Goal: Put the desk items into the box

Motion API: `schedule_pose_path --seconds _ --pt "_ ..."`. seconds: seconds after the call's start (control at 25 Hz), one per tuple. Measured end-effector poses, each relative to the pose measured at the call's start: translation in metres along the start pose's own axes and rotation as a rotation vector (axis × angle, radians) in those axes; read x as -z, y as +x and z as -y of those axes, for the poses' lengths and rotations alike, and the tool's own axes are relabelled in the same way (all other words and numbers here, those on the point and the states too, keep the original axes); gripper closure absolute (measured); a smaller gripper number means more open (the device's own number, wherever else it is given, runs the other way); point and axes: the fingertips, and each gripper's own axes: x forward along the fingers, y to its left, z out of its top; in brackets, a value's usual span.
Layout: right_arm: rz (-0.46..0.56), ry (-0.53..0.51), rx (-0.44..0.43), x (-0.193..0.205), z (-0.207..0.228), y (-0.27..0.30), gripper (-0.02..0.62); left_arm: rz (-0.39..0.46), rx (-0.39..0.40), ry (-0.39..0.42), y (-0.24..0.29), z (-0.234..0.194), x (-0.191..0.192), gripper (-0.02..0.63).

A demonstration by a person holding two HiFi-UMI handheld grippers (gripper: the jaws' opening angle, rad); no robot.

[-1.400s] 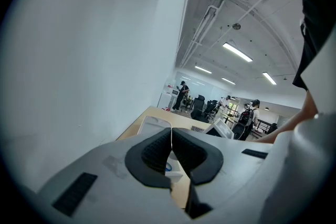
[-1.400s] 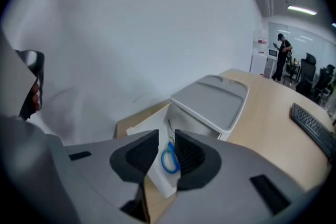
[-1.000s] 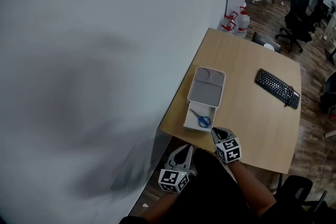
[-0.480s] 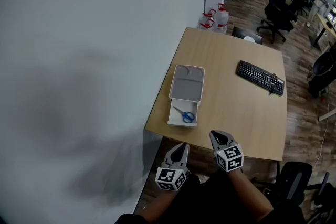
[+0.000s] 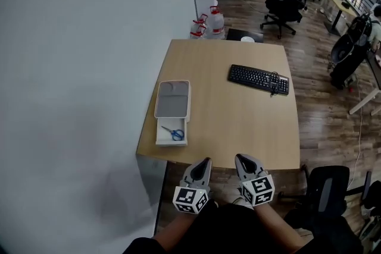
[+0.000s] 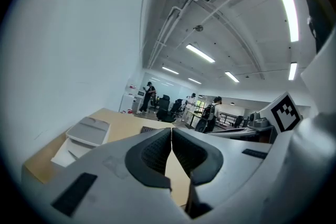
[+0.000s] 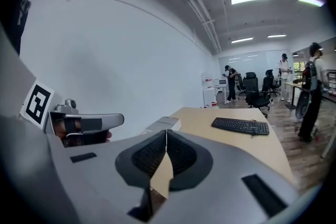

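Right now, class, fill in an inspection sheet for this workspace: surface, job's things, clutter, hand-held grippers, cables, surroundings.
Surface: wooden desk against a white wall.
Job's things: white box by the left edge, lid over its far part; blue scissors lie in the open part.
Clutter: black keyboard, far right.
Grippers: left hand-held gripper and right hand-held gripper both shut, empty, at the near edge.
Cables: nothing seen clearly.
Surroundings: water jugs, office chairs, people farther off.

No legible text, label or number anywhere.
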Motion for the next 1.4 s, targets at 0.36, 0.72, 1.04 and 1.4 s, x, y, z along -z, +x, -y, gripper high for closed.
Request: schedule_pose_path --seconds 0.36,0.72,1.04,1.4 --pt "0.091 -0.012 0.186 -0.003 0.104 -0.114 0.532 0.001 0.028 0.107 0.042 0.112 -0.002 0.589" --pt "0.155 0.03 0.283 -0.002 0.164 -0.167 0.535 0.008 0.045 0.135 0.065 0.162 0.009 0.589" --pt "0.14 0.012 0.303 0.007 0.167 -0.18 0.535 -0.012 0.045 0.125 0.066 0.169 0.02 0.589" --pt "0.14 0.002 0.304 0.015 0.163 -0.181 0.534 -0.021 0.029 0.135 0.058 0.169 0.024 0.589"
